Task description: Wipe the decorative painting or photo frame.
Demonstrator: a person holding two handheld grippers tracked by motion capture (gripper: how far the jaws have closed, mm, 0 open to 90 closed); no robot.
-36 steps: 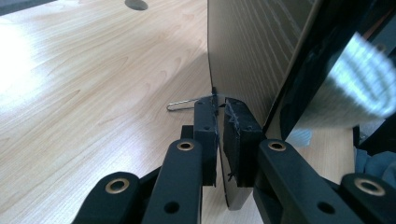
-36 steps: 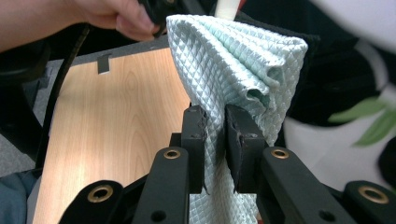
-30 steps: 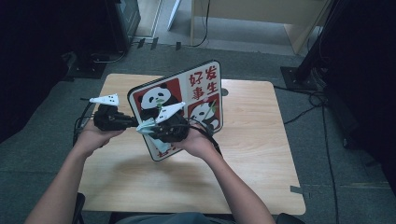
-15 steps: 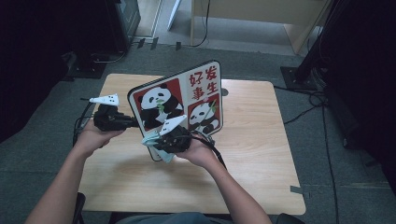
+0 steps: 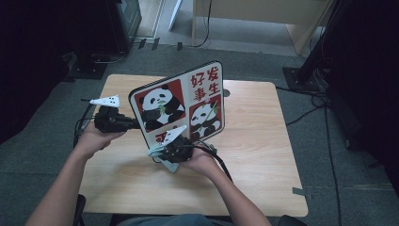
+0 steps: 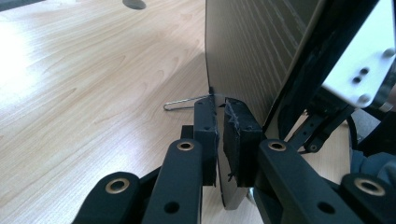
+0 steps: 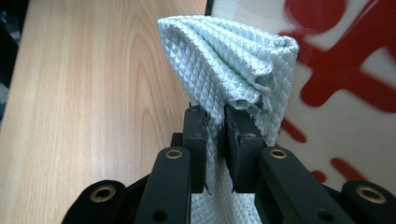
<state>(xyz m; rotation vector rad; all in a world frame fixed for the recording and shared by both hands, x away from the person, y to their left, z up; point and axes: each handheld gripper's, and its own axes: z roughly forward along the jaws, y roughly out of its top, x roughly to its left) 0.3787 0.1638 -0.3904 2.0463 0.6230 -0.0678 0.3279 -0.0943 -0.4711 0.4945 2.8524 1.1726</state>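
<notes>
A person sits at a wooden table [image 5: 263, 141] with a gripper in each hand. The left gripper [image 5: 134, 124] is clamped on the left edge of a panda board [image 5: 181, 106], a flat panel that stands tilted on its lower edge near the middle of the table, its printed face turned toward the person. That face carries 2 panda pictures on red squares and red characters at the upper right. In the left gripper view the left gripper [image 6: 220, 122] has its 2 black pads pressed together on the thin edge of the board [image 6: 252, 51], whose back shows a pale wood grain; a thin bent wire [image 6: 184, 102] lies on the table [image 6: 84, 93] just beside that edge, touching the tip of one pad.

The right gripper [image 5: 162, 151] sits low in front of the board's lower left part, close to the tabletop. It is clamped on a pale green cloth [image 5: 164, 157] with a quilted diamond pattern. In the right gripper view the right gripper [image 7: 215, 114] pinches the cloth [image 7: 229, 56] between its pads, and the bunched folds of the cloth rise above the pads and press against the white and red face of the board [image 7: 345, 79]. The wood of the table [image 7: 93, 93] runs along the left of that view.

Both forearms come in from the bottom of the high view, the left hand [image 5: 94, 139] at the board's left side and the right hand [image 5: 202, 162] just below the board
</notes>
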